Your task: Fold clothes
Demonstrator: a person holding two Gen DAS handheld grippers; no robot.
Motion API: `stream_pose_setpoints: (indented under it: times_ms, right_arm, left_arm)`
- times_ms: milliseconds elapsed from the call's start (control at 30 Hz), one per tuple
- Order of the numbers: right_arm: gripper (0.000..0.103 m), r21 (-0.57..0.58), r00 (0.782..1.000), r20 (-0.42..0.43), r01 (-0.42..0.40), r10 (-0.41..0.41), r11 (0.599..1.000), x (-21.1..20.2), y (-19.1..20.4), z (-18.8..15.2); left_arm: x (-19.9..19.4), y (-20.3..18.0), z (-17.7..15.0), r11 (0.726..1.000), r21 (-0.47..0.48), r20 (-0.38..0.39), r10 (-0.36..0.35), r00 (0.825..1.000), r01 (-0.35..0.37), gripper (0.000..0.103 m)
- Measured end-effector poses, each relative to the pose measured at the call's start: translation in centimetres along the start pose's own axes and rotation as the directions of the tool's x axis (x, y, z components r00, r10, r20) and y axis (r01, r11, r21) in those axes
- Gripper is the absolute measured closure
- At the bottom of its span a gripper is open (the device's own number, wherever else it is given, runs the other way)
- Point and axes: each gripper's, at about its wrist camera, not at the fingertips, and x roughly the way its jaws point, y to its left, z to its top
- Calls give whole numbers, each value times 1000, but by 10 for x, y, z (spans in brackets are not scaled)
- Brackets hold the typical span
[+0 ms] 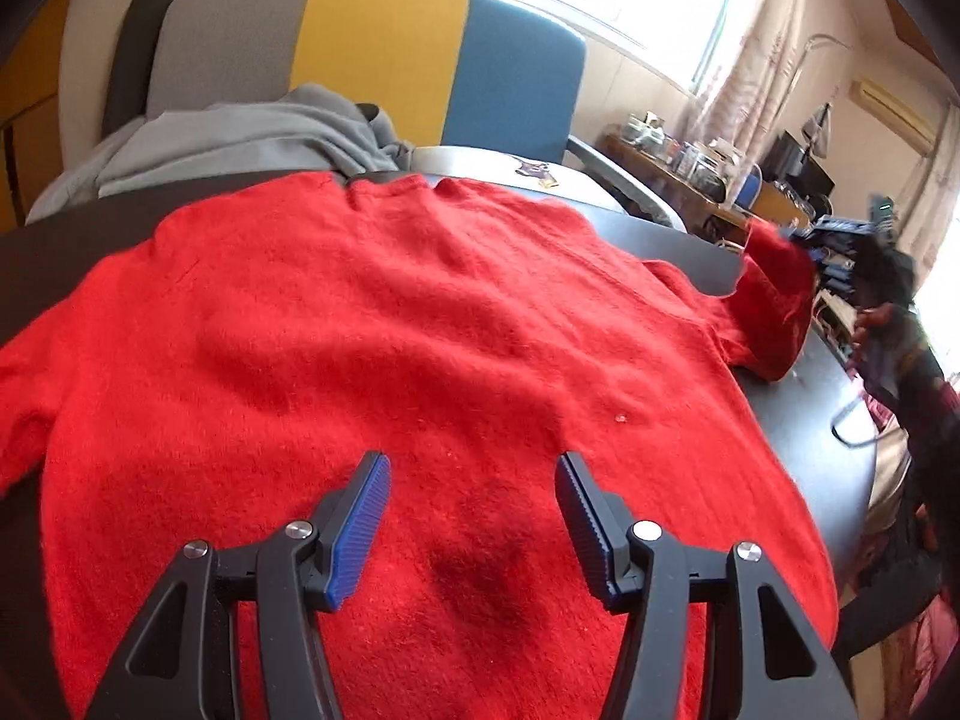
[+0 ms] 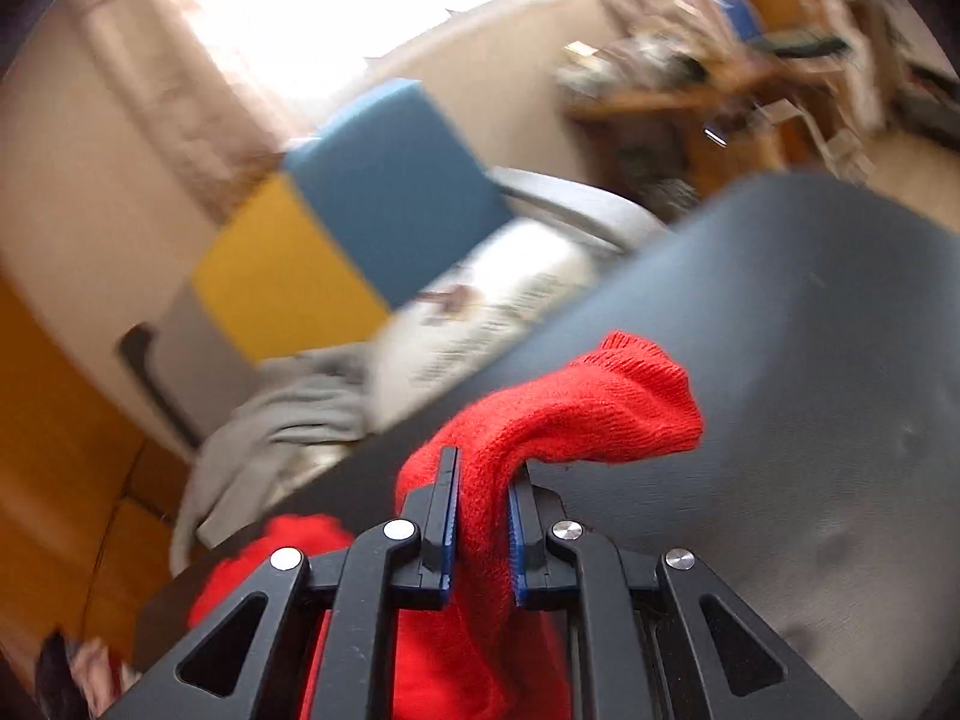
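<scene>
Directly beneath the left gripper (image 1: 473, 465), its jaws apart, the fuzzy red knitted sweater (image 1: 390, 312) lies spread on the dark tabletop (image 1: 828, 420); the right gripper (image 2: 483, 474) is clamped on its sleeve (image 2: 576, 402).

Fuzzy red knit sweater (image 1: 390, 324) on smooth, matt dark table (image 1: 798, 414). Matt black plastic gripper (image 1: 472, 510), ribbed blue pads (image 1: 360, 531), shiny metal pins
</scene>
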Motion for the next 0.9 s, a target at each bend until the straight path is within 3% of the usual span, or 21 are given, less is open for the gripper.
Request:
stream_pose_setpoints:
  times_ms: [133, 233, 300, 333, 400, 533, 633, 700, 767, 867, 900]
  right_arm:
    - [89, -144, 995, 5, -99, 100, 985, -14, 86, -31]
    - [79, -268, 986, -30, -167, 165, 949, -12, 156, -82]
    - [37, -311, 971, -83, -239, 225, 920, -12, 185, -118]
    - [30, -334, 964, -107, -266, 244, 904, -14, 200, -138]
    - [27, -372, 961, -127, -275, 245, 886, -19, 213, -170]
    - [24, -315, 953, -191, -287, 235, 905, -19, 194, -206]
    - [22, -203, 957, -215, -238, 193, 950, -7, 157, -218]
    - [19, -113, 960, -215, -208, 181, 972, 1, 129, -223]
    - [17, -30, 948, -161, -284, 275, 958, -2, 108, -225]
    - [12, -38, 942, -171, -298, 288, 954, -2, 110, -224]
    - [9, -63, 942, -176, -299, 284, 952, -2, 114, -225]
  left_arm:
    - [-3, 10, 0, 995, -92, -1, -31, 1000, 31, 45]
    - [-12, 16, 3, 989, -134, 21, -59, 998, 61, 45]
    - [-18, 21, 7, 984, -156, 33, -80, 996, 84, 45]
    - [-20, 24, 9, 982, -165, 34, -85, 996, 90, 45]
    - [-23, 30, 15, 977, -183, 34, -103, 994, 108, 45]
    - [-17, 42, 29, 944, -265, 9, -201, 980, 196, 45]
    - [-4, 48, 35, 902, -345, -18, -283, 959, 259, 45]
    - [6, 53, 38, 887, -394, -30, -277, 961, 243, 45]
    - [17, 61, 43, 862, -454, -35, -269, 962, 225, 45]
    - [32, 71, 52, 805, -546, -25, -293, 956, 233, 44]
    - [37, 72, 55, 798, -559, -35, -295, 955, 226, 45]
